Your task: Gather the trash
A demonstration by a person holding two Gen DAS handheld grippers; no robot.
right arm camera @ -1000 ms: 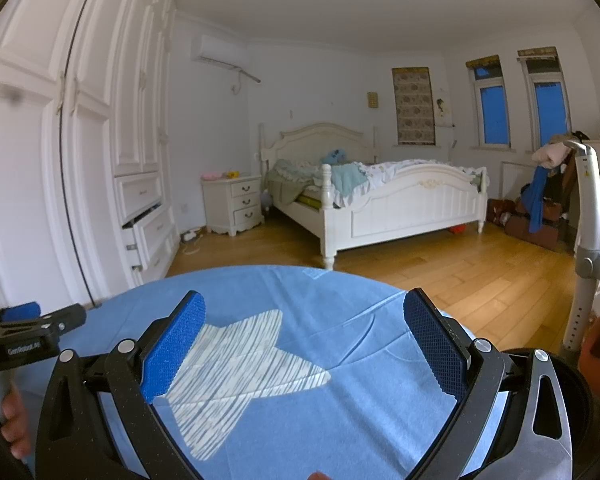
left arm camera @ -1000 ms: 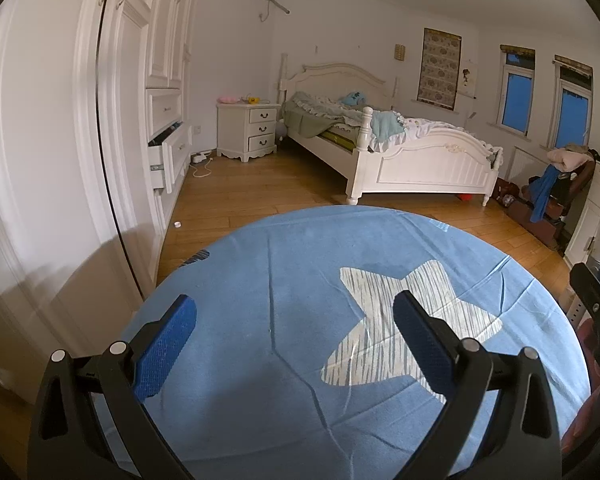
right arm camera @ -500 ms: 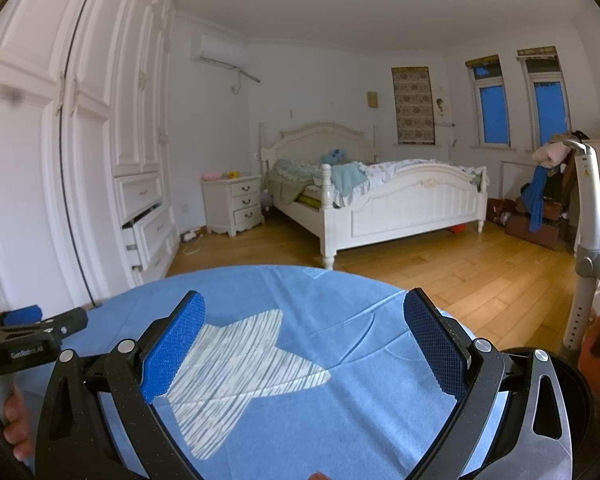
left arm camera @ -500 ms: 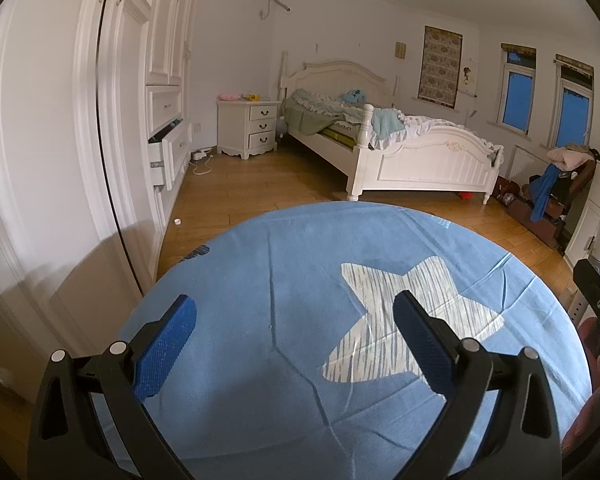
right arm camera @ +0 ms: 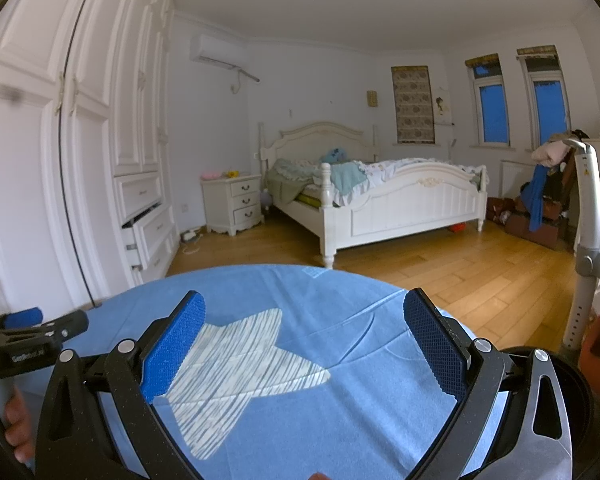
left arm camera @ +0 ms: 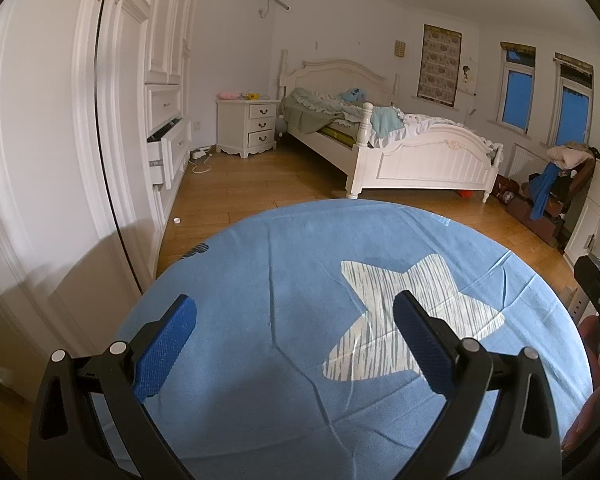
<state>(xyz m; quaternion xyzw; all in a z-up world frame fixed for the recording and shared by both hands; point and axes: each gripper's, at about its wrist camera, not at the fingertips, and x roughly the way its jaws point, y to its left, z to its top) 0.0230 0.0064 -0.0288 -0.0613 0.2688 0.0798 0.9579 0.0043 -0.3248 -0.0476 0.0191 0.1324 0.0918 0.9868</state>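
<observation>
My left gripper (left arm camera: 296,336) is open and empty above a round table with a blue cloth (left arm camera: 284,264) that has a white striped star (left arm camera: 412,312). My right gripper (right arm camera: 304,340) is open and empty over the same cloth (right arm camera: 284,432). The left gripper also shows in the right wrist view (right arm camera: 28,332) at the left edge. A small white bit (left arm camera: 176,220) lies on the wooden floor by the wardrobe. No trash lies on the cloth. A dark round bin rim (right arm camera: 580,384) shows at the lower right.
A white wardrobe (left arm camera: 60,160) with an open drawer (left arm camera: 160,156) stands at the left. A white bed (left arm camera: 384,144) and nightstand (left arm camera: 248,124) are at the back. Clothes and boxes (left arm camera: 548,196) pile at the right. A grey stand (right arm camera: 588,240) rises at the right.
Both grippers have stayed nearly still. The left wrist view has shifted very slightly.
</observation>
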